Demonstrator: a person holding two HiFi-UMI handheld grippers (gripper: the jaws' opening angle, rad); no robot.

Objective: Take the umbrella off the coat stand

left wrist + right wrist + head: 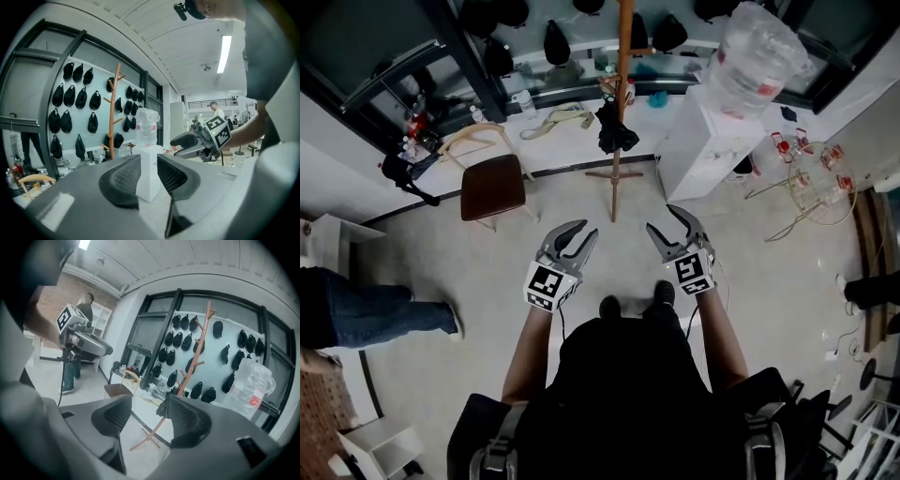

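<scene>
Right claw [664, 220] well short of umbrella [616, 131]

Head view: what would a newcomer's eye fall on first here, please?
The wooden coat stand rises at top centre, a black umbrella hanging on it. Right of it, a white water dispenser carries a big clear bottle. Below, the left hand-held gripper and right hand-held gripper stand open, empty.

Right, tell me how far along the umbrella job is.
Done: nothing yet. The black umbrella hangs on the wooden coat stand. In hand: nothing. The left gripper and right gripper are held out toward the stand but well short of it, jaws apart and empty. Left: close the gap across the floor, grip the umbrella and lift it off the stand.
</scene>
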